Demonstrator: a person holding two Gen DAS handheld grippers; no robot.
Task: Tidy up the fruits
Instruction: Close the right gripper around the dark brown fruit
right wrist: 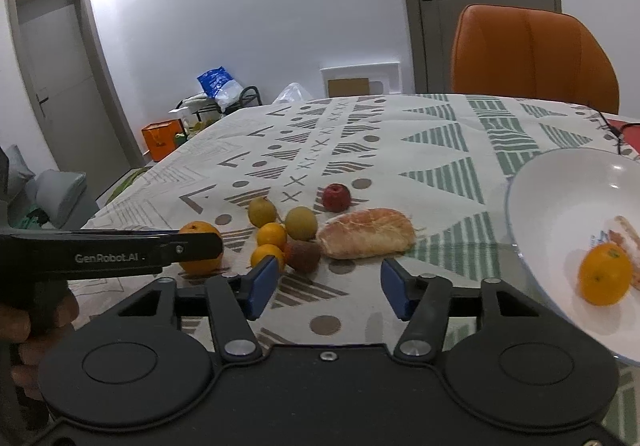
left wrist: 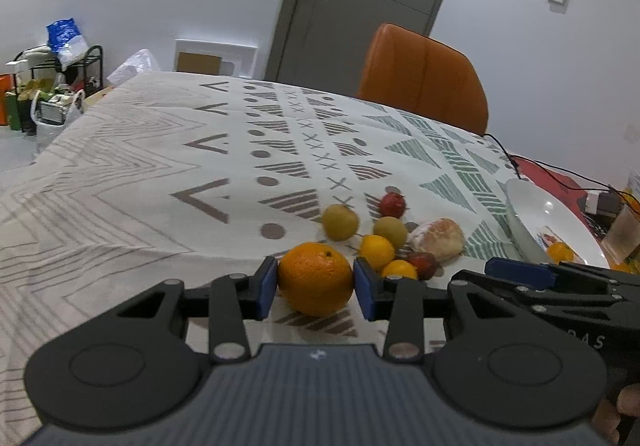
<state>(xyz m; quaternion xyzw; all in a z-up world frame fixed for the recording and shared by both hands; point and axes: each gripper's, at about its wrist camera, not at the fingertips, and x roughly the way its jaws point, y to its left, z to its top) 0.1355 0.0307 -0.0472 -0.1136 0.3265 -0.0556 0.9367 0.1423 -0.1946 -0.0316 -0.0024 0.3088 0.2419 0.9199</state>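
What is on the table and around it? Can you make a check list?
Surface: patterned tablecloth over the table.
Job's things: big orange, small oranges, yellow-green fruits, red fruits and peeled fruit in a loose cluster; one orange in the white bowl.
Clutter: nothing seen among the fruit.
Grippers: left gripper shut on the big orange; right gripper open, nothing between its pads.
Cables: black cable at the table's far right edge.
Surroundings: orange chair, grey doors, bags by the wall.
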